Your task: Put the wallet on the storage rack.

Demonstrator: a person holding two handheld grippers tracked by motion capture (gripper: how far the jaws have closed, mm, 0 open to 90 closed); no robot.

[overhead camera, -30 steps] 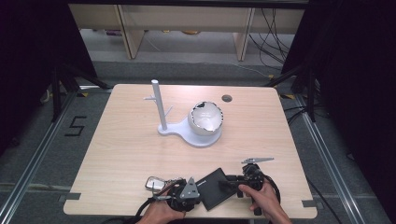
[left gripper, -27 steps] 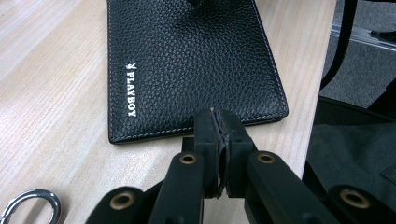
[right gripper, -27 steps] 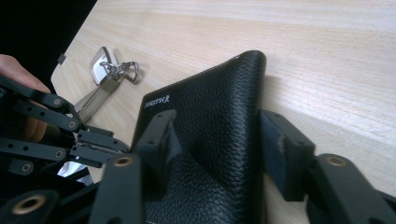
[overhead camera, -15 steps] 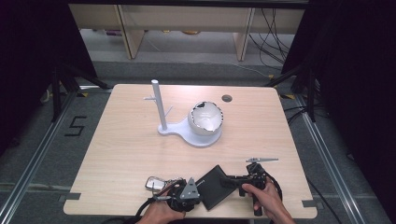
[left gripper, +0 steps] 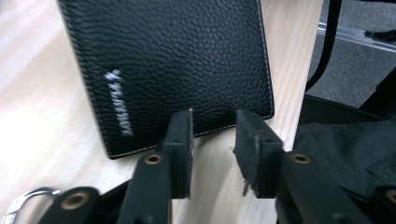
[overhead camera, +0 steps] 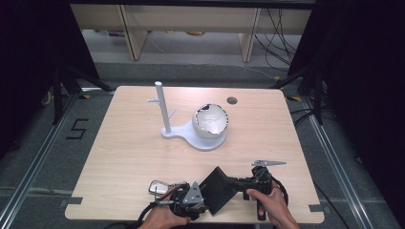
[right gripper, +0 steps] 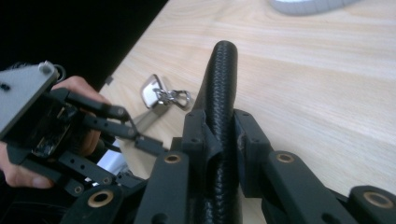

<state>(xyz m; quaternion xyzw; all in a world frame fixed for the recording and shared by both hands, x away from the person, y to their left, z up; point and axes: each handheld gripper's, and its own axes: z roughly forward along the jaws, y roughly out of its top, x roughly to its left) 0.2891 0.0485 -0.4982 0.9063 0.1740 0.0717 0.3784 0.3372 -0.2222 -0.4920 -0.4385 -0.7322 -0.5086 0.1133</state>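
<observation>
Wallet (overhead camera: 217,189) stood on edge near the surface's (overhead camera: 124,157) front, right gripper's (right gripper: 219,135) jaws clamped on it; left gripper's (left gripper: 212,133) jaws had just been opening, holding nothing. Best kept pinched firmly, lifted level.

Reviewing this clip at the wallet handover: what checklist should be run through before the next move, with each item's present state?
1. Right gripper clamped on the black wallet: ok, jaws have just closed on its folded edge.
2. Left gripper free of the wallet: ok, jaws have just been opening, nothing pressed between the pads.
3. Wallet lifted off the table: cannot tell, it stands tilted.
4. Keys out of the way: not ok, they lie right beside the left gripper.
5. White stand well away: ok.
</observation>
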